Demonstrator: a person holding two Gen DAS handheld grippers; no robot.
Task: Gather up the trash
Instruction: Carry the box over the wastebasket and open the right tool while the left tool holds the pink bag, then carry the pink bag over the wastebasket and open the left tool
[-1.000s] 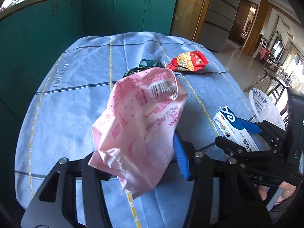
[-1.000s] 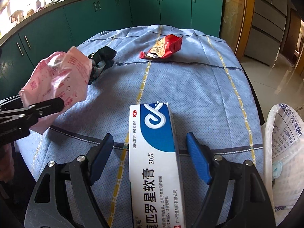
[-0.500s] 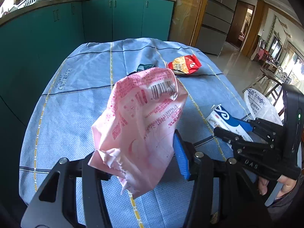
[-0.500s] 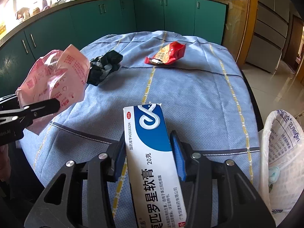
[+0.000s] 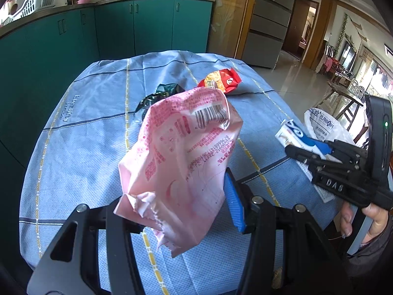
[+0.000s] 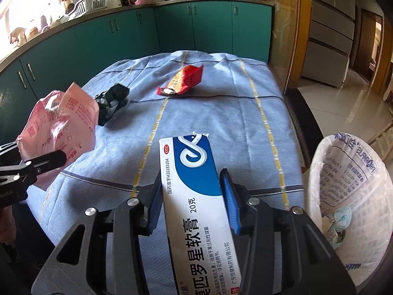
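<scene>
Ointment box is clamped between the right gripper pads, jaws just closed on it; long axis runs forward along the fingers, torn flap pointing away. Pink wrapper is pinched upright in the left gripper.

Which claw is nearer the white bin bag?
Right. The right claw, shut on the ointment box, is just beside the white bin bag. The left claw, holding the pink wrapper, sits across the table from it.

Pink wrapper — blue-and-white box
</scene>
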